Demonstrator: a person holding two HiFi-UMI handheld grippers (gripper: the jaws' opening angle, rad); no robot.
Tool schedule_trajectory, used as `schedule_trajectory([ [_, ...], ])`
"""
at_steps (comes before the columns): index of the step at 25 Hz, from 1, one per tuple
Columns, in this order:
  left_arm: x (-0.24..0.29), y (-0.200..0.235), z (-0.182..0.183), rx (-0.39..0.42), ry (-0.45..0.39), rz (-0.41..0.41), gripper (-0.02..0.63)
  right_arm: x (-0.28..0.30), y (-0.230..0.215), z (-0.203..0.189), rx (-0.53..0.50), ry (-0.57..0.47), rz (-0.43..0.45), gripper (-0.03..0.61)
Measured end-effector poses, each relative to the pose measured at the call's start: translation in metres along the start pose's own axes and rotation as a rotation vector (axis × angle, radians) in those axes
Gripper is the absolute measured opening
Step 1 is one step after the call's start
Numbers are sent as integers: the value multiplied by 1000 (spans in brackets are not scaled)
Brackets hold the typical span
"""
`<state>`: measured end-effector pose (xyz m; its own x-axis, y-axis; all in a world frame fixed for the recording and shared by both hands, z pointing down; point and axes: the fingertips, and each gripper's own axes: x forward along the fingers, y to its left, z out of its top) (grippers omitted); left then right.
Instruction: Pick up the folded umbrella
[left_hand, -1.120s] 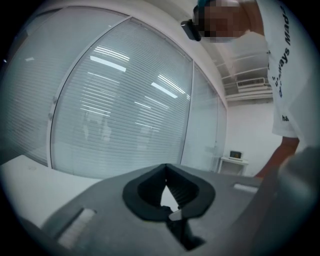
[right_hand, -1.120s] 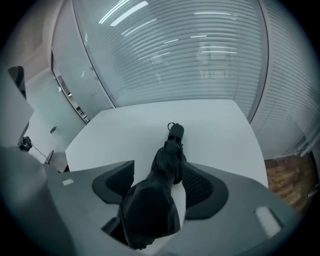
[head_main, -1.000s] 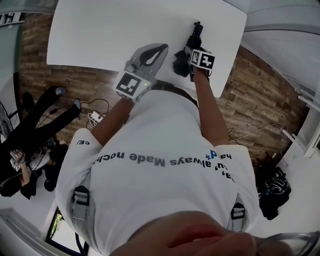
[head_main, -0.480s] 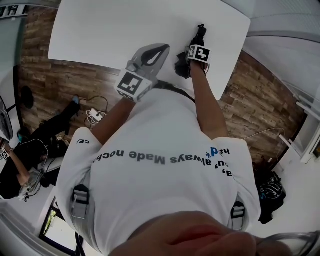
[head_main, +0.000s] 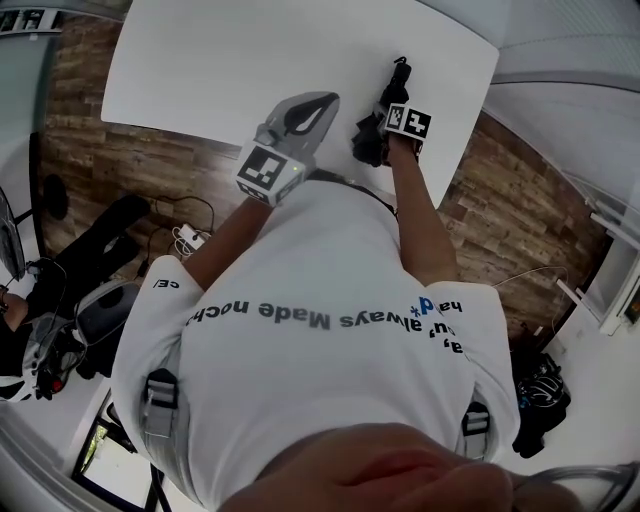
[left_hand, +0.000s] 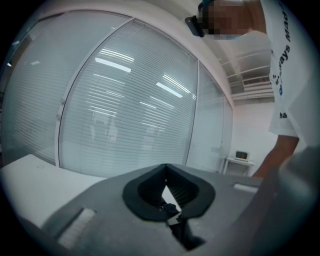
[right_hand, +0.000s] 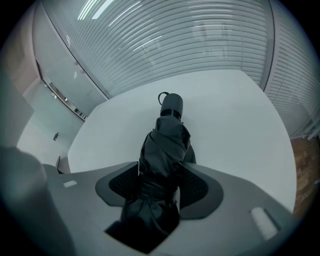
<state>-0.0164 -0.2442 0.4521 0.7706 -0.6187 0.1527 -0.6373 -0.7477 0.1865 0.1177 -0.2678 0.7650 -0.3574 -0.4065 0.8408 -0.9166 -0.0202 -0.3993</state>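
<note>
The folded black umbrella lies on the white table near its right end, handle pointing away from me. My right gripper points steeply down over its fabric end. In the right gripper view the umbrella fills the gap of the right gripper, and the closing jaws touch the bunched fabric on both sides. The umbrella still rests on the table. My left gripper hovers over the table's near edge, shut and holding nothing; it also shows as the left gripper.
A wooden floor runs below the table's near and right edges. Cables and a power strip lie on it at the left, beside a person in black. A dark bag sits lower right. Glass walls with blinds stand behind the table.
My right gripper has sunk a little onto the umbrella's fabric end and its jaws have narrowed round it. The left gripper has stayed put. The person at the left has shifted.
</note>
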Motion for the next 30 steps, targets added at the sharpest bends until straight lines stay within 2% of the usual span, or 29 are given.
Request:
schedule_trajectory([
  [4, 0, 3, 6, 8, -15, -4, 0, -32, 18, 24, -66, -127, 71, 244],
  [13, -8, -14, 32, 17, -47, -36, 0, -185, 94, 77, -283, -505, 224, 242],
  [18, -2, -25, 48, 14, -76, -53, 0, -280, 123, 97, -412, -713, 233, 242],
  [23, -3, -42, 75, 20, -122, -77, 0, -357, 144, 98, -551, -883, 219, 242],
  [27, -4, -48, 92, 16, -147, -103, 0, -395, 158, 90, -613, -970, 202, 242],
  [30, -13, -24, 99, 7, -158, -123, 0, -399, 189, 93, -654, -1018, 201, 242],
])
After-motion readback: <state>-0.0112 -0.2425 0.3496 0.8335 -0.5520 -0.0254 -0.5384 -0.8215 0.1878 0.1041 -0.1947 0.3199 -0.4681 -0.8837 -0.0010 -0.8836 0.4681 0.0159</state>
